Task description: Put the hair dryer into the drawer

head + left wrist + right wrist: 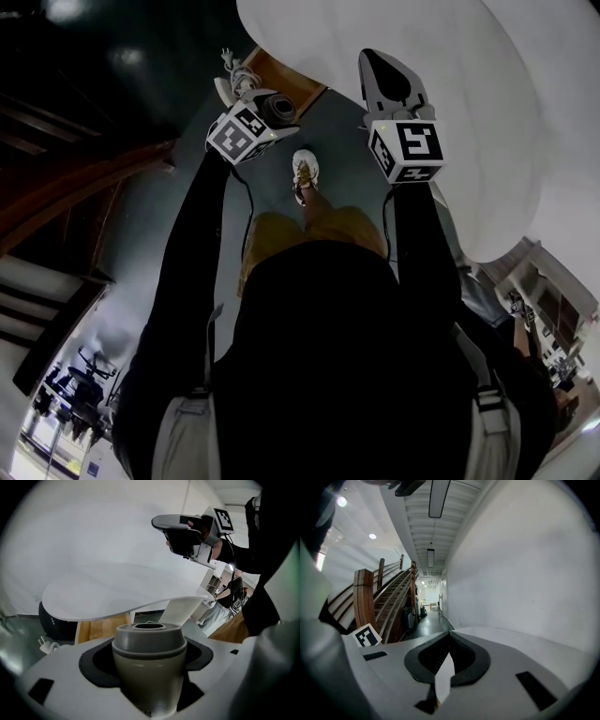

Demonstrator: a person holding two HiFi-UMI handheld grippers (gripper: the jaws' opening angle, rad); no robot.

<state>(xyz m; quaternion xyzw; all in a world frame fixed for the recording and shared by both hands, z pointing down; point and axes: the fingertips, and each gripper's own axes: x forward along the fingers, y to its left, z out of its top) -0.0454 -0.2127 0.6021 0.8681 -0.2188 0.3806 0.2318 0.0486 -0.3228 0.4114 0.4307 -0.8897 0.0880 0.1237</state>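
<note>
**Carrying position, seen from above and along each tool.** Your left tongs (246, 98) are clamped on the hair dryer (147, 641). Its barrel sits between the two jaws with its long axis running along the tongs' own line, nozzle opening forward and slightly up. The handle is not visible. The plug (228, 60) hangs free just beyond the left tongs. Your right tongs (382, 75) are closed on nothing and are held level with the left, a short way to its right.

Ahead of both tools a white rounded surface (450, 112) overhangs a wooden unit (286, 82), the likely home of the drawer. No view shows whether a drawer is open.

The relation that matters: the dryer already lies in your left tool, and the wood lies forward and below its nozzle, under the white edge. The left arm is therefore the nearer one for delivery. The empty right tongs are probably best used on the drawer front.
</note>
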